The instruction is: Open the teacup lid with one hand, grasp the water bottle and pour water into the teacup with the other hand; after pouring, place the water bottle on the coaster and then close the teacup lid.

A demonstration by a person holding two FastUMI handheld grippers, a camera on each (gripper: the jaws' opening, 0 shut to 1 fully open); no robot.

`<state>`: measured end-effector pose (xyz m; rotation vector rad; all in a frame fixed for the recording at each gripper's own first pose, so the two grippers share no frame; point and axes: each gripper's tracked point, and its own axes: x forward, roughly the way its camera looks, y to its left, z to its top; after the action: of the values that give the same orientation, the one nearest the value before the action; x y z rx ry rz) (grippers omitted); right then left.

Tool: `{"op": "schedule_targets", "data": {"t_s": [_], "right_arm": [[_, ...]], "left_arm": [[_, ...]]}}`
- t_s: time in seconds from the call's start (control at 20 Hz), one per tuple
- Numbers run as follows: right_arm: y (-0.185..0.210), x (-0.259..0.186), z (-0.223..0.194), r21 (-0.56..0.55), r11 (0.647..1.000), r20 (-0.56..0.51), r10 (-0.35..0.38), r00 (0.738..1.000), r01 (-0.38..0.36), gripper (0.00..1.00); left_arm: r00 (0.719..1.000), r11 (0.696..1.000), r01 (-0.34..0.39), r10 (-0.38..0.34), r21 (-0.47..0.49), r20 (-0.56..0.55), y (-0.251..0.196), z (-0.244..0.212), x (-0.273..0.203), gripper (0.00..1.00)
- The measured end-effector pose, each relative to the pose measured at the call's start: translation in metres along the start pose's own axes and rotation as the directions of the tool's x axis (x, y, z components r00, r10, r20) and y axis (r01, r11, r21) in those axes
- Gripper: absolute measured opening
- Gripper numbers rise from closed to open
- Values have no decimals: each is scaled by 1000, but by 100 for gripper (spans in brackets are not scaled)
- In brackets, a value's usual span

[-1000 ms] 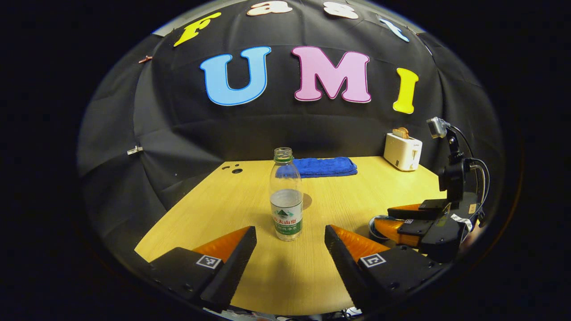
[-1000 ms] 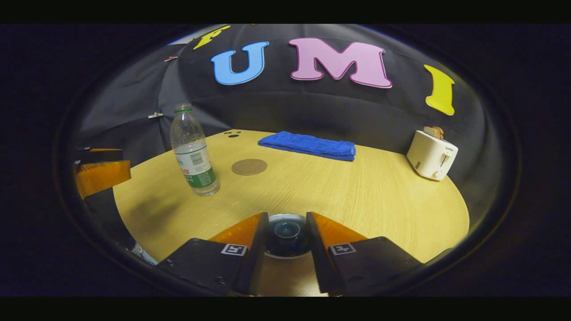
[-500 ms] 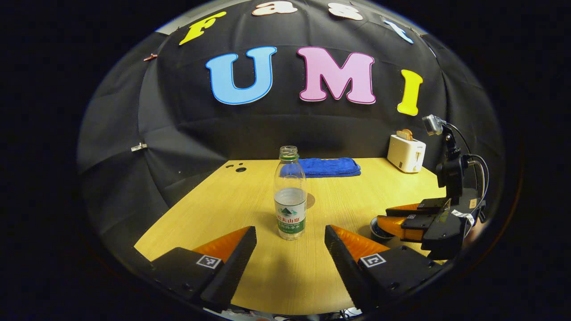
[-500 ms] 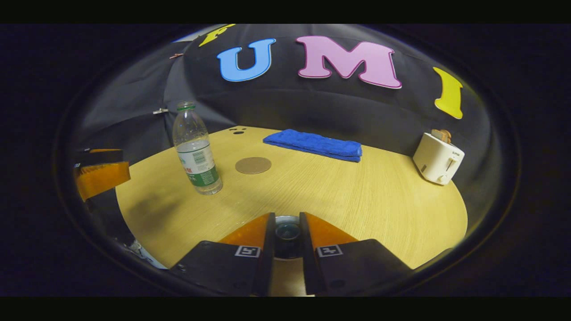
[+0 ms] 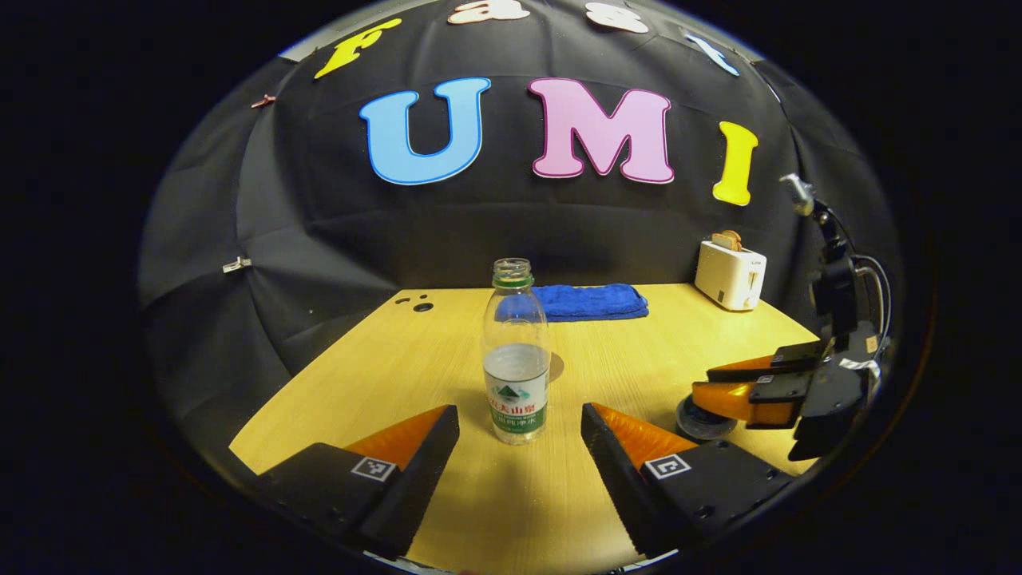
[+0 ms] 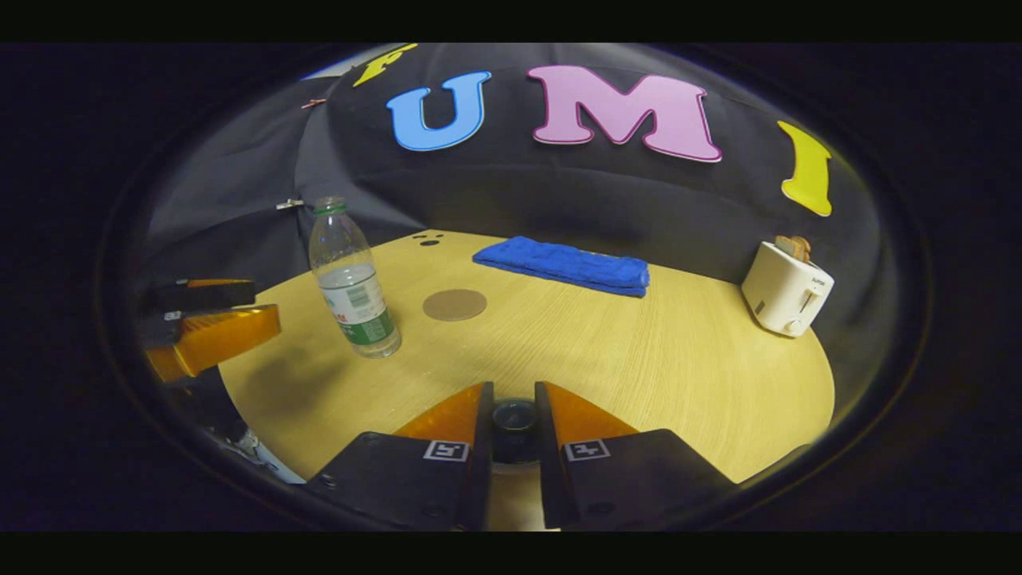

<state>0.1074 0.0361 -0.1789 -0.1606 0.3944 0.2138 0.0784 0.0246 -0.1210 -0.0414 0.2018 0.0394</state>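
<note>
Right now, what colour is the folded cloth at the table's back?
Blue; the cloth shows best in the right gripper view.

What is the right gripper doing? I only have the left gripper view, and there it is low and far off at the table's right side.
Observer: In the right gripper view, the right gripper has both fingers closed on the knob of the teacup lid.
Operator: Is the coaster free? The water bottle blocks most of it for me.
Observer: Yes. The coaster lies bare on the table, to the right of the water bottle and apart from it.
</note>
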Motion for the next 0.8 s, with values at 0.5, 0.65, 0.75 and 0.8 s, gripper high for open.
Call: {"op": "schedule_targets", "data": {"t_s": [0.5, 0.65, 0.75, 0.8], "right_arm": [[-31, -38, 19, 85, 994, 28, -69, 997, 67, 34], [-44, -45, 10, 118, 989, 7, -93, 996, 91, 30], [-51, -47, 8, 138, 985, 10, -108, 994, 106, 23], [-55, -48, 8, 139, 984, 14, -119, 993, 116, 28]], "left_arm": [[995, 996, 48, -55, 79, 87, 2, 10, 87, 97], [991, 993, 84, -92, 83, 97, 1, 8, 107, 97], [990, 994, 90, -96, 59, 103, 2, 5, 118, 94], [989, 994, 100, -104, 42, 104, 2, 4, 122, 97]]}}
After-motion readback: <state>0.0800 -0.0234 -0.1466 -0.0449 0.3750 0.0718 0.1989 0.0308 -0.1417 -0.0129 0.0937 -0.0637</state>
